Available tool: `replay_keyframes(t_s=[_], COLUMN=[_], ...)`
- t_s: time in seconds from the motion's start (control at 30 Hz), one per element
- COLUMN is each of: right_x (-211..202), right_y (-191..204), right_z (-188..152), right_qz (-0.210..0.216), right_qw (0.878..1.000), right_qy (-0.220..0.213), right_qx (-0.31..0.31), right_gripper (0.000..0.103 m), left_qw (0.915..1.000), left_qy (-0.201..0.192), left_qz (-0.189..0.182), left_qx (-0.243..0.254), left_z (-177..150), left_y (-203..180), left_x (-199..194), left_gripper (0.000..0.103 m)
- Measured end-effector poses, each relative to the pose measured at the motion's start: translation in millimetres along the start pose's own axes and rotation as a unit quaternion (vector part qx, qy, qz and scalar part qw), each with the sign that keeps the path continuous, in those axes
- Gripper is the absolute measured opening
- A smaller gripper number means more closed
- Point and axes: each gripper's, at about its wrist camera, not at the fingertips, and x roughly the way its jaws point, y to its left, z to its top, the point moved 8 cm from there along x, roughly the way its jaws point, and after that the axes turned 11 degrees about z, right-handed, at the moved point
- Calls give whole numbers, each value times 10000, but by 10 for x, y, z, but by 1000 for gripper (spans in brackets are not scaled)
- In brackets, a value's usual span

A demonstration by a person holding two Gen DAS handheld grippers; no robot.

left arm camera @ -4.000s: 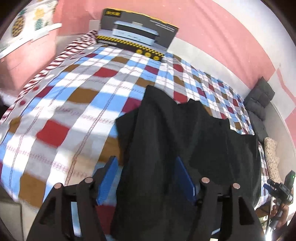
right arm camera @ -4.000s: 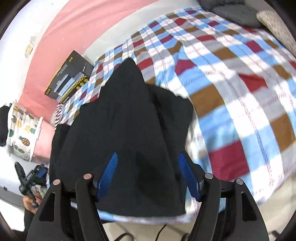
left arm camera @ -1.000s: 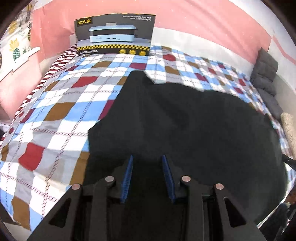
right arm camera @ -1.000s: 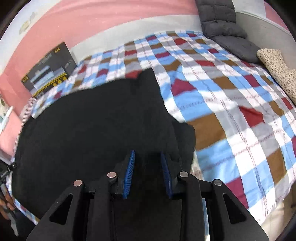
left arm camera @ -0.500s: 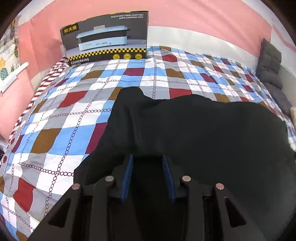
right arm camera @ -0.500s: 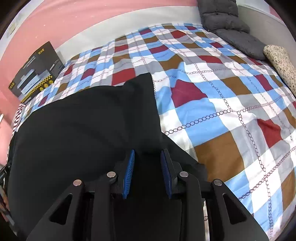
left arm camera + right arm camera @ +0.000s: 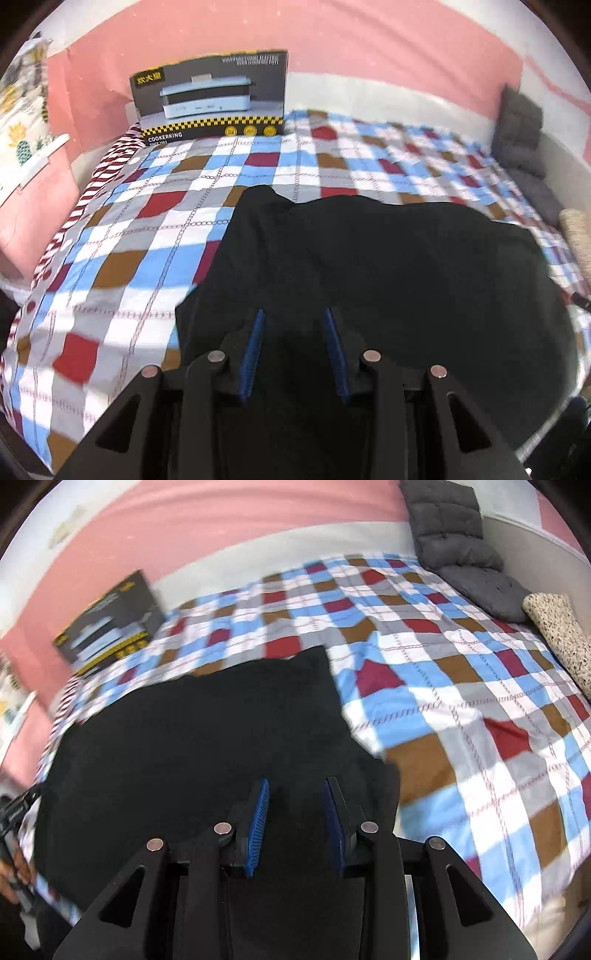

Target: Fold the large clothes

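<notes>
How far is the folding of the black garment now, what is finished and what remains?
Done: the black garment lies spread wide on the checked bedcover, with no fold visible yet. In hand: the left hand-held gripper holds its near edge; the right hand-held gripper has cloth between its jaws, which are opening. Left: every fold, it seems.

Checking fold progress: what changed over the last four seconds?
Both grippers, left gripper and right gripper, narrowed onto the black fabric garment, which went from bunched to spread wide. The right jaws are opening slightly. The checked bedspread and cooker box are unchanged.
</notes>
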Motion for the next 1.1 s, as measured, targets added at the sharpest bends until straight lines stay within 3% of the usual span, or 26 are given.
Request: replay_keyframes(t_s=[0.23,0.37,0.6,0.7,0.77,0.9,1.1], right_x=[-74,80,-8,-164,-215,-303,-354], right_y=[527,533,504,475,409,313,306], right_z=[-699,-926,-846,-820,-839,-844,-740], right_qz=[285,157,151,255,268,190,85], right_qw=[9969,9936,9958,9971,9975,9985,9990], right_qy=[432,644,680,539,529,478,326], right_qx=[-597,-918,-595,-482,-371,-207,-308], right_gripper=[31,32,34,49,52,52,52], left_qw=[9991,9982,9979,9983,9981,9978,9994], left_qy=[284,536,628,522,537,601,305], left_qz=[-298,-262,-184,-183,-121,100,-7], left_qx=[39,119,-19,-201,-271,-264,-186], left_z=[-678,-899,-816,-837,-858,-866,-738], left_y=[-191,-300,-239,-134,-71,-5,-114], left_x=[-413,-282,-330,-476,-516,-597,-809], left_gripper=[36,38,38,40,41,41,45])
